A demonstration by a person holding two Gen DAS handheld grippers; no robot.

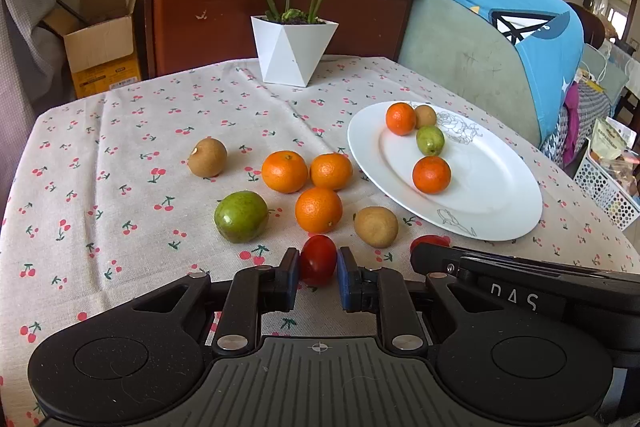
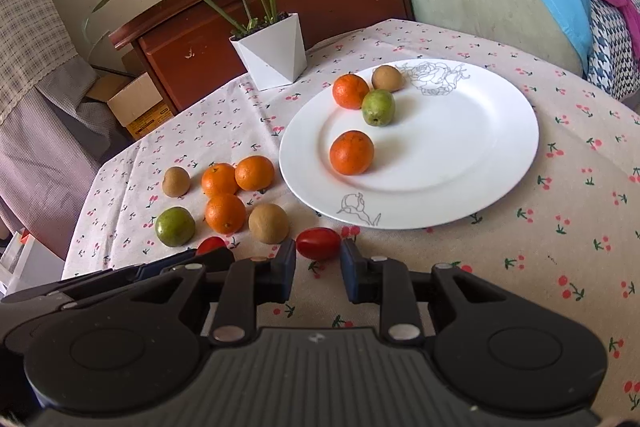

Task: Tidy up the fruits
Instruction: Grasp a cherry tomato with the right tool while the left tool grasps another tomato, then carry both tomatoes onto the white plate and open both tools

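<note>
Tomatoes, small, red and glossy: your left gripper (image 1: 318, 267) pinches one upright tomato (image 1: 318, 259) between its pads, long axis vertical. Your right gripper (image 2: 318, 259) stands slightly parted around a second tomato (image 2: 318, 243) lying crosswise on the cherry-print tablecloth (image 2: 520, 227), pads just clear of it. Beyond crowd three oranges (image 1: 319, 209), brown fruit (image 1: 376, 227), a green fruit (image 1: 241, 215); farther right, the white plate (image 1: 500, 195).

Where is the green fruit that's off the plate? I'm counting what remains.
The green fruit lies on the tablecloth, left in both wrist views, beside the lowest orange, below the brown fruit.
</note>
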